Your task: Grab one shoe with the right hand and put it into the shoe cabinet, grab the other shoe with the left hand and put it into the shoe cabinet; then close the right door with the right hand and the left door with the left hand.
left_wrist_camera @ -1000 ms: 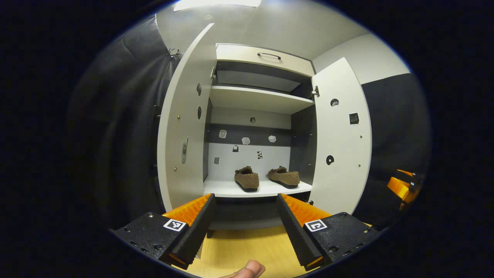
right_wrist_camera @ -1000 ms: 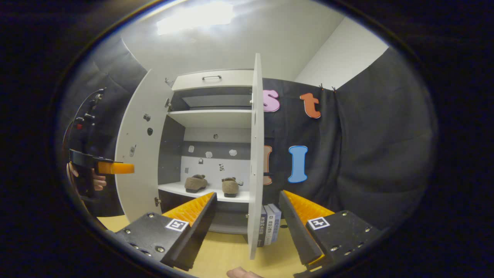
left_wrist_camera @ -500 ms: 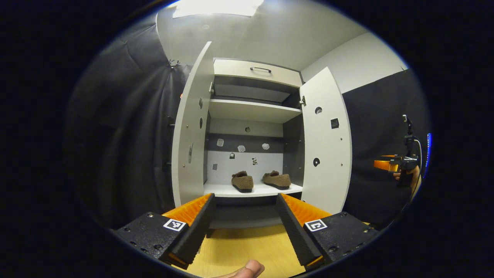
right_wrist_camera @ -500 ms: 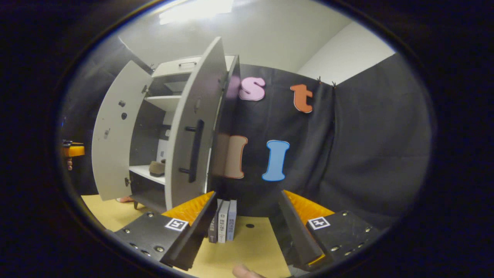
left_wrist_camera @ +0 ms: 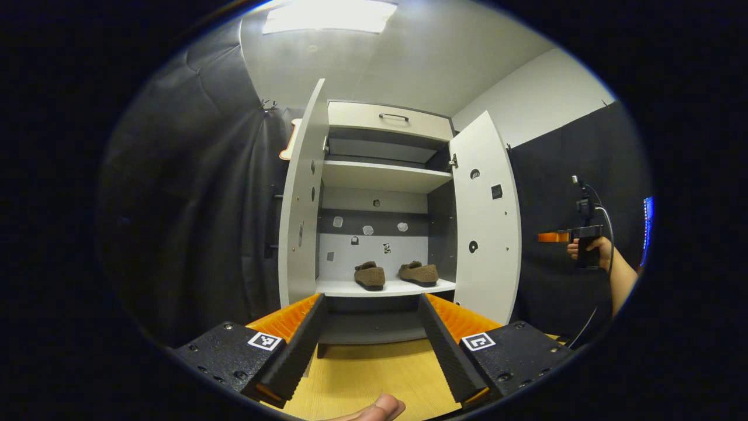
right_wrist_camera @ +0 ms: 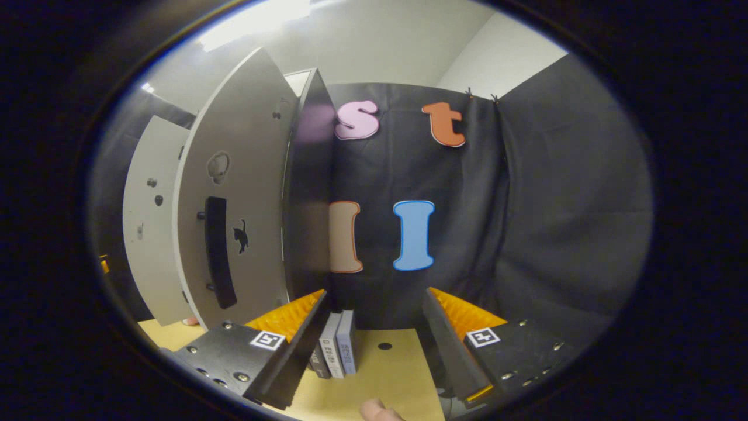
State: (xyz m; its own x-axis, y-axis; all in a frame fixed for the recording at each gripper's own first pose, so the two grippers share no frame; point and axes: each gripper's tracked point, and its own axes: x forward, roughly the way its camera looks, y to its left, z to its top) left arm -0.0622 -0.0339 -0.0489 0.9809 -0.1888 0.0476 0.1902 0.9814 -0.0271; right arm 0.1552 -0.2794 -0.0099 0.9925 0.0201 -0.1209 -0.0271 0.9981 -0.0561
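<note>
Shoes sit side by side on the lower shelf of the shoe cabinet (left_wrist_camera: 385, 117), low in the middle of the left gripper view: one shoe (left_wrist_camera: 370, 275) just left of the other shoe (left_wrist_camera: 419, 272), apart from each other and both well inside, so that part of the task looks done and the doors can swing past them. Both doors stand wide open. The left door (left_wrist_camera: 299, 199) runs up the frame left of centre, the right door (left_wrist_camera: 486, 222) right of centre.

The left hand-held gripper (left_wrist_camera: 369, 336) hangs at the bottom of its view with its fingers spread and nothing between them, facing the open shelves from a distance, probably waiting its turn.

At the right edge of that view the right hand-held gripper (left_wrist_camera: 552, 237) is held out by a hand (left_wrist_camera: 589, 248) on the outer side of the right door. In the right gripper view that door's outer face (right_wrist_camera: 234, 204) and its dark handle (right_wrist_camera: 218, 251) fill the left of the frame, a placement that suits pushing the door closed. This hand-held gripper (right_wrist_camera: 374, 339) is released and empty. Some books (right_wrist_camera: 338, 351) stand on the wooden floor (right_wrist_camera: 385, 380) beside the cabinet.
</note>
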